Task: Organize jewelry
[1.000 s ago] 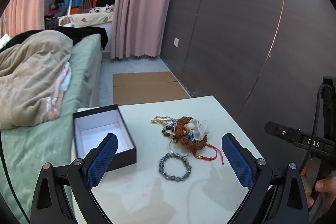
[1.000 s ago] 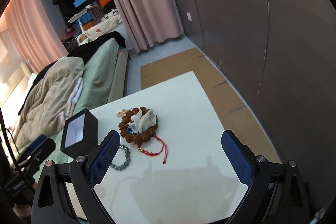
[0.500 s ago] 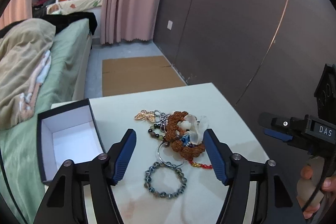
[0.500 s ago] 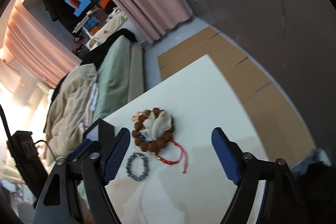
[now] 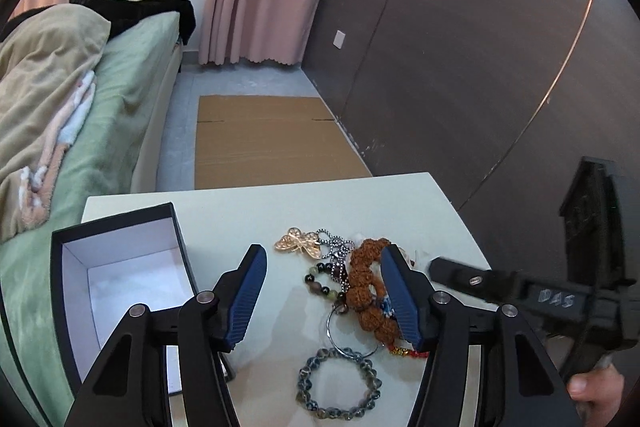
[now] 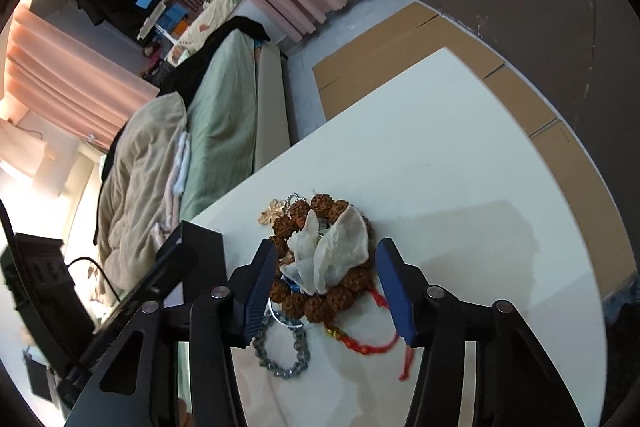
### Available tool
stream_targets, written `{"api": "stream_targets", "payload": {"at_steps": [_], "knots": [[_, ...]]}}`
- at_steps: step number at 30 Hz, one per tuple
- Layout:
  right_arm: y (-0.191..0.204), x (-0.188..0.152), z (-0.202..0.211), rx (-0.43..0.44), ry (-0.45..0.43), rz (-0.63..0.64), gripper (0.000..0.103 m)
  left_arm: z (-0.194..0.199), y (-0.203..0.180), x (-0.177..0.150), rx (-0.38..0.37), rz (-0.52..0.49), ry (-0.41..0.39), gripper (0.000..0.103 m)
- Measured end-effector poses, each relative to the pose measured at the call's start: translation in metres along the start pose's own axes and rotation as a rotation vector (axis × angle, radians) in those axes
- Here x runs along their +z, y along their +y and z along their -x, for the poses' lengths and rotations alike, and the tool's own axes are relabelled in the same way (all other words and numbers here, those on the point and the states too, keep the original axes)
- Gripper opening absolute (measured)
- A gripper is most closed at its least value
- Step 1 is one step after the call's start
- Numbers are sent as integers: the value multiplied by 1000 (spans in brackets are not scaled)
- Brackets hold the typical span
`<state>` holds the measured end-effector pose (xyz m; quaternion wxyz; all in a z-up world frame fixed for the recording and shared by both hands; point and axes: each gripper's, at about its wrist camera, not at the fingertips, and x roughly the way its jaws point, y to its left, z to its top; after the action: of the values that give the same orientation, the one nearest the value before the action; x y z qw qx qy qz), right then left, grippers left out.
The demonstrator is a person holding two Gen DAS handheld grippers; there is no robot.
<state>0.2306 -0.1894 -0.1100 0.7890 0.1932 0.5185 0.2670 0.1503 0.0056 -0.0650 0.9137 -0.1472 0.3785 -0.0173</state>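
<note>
A heap of jewelry lies on the white table (image 5: 240,223): a brown seed-bead bracelet (image 5: 366,297), a gold butterfly brooch (image 5: 298,242), a dark bead string (image 5: 320,281), a grey stone bracelet (image 5: 338,389) and a red cord (image 6: 372,343). An open black box (image 5: 120,279) with a white inside stands left of the heap. My left gripper (image 5: 322,301) is open, its fingers either side of the bead string. My right gripper (image 6: 326,285) is open around the brown bracelet (image 6: 320,291), which carries a translucent white charm (image 6: 336,247).
A bed with green sheet (image 5: 120,99) and beige blanket lies left of the table. Flat cardboard (image 5: 268,139) covers the floor beyond. A dark panel wall (image 5: 460,47) stands at right. The right gripper's body (image 5: 520,291) hangs at the table's right edge.
Both grippers have come down closer to the jewelry heap and their jaws have narrowed. The right gripper now straddles the brown bracelet.
</note>
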Motion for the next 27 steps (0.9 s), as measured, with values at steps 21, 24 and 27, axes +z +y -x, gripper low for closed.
{"api": "stream_targets", "payload": {"at_steps": [21, 24, 27], "knots": [[-4, 7, 37, 226, -132, -20, 3, -26, -16, -8, -47, -20, 73, 60], [-2, 9, 46, 261, -162, -15, 3, -33, -18, -9, -54, -21, 98, 51], [0, 11, 54, 295, -193, -7, 3, -35, -18, -10, -61, -20, 107, 50]]}}
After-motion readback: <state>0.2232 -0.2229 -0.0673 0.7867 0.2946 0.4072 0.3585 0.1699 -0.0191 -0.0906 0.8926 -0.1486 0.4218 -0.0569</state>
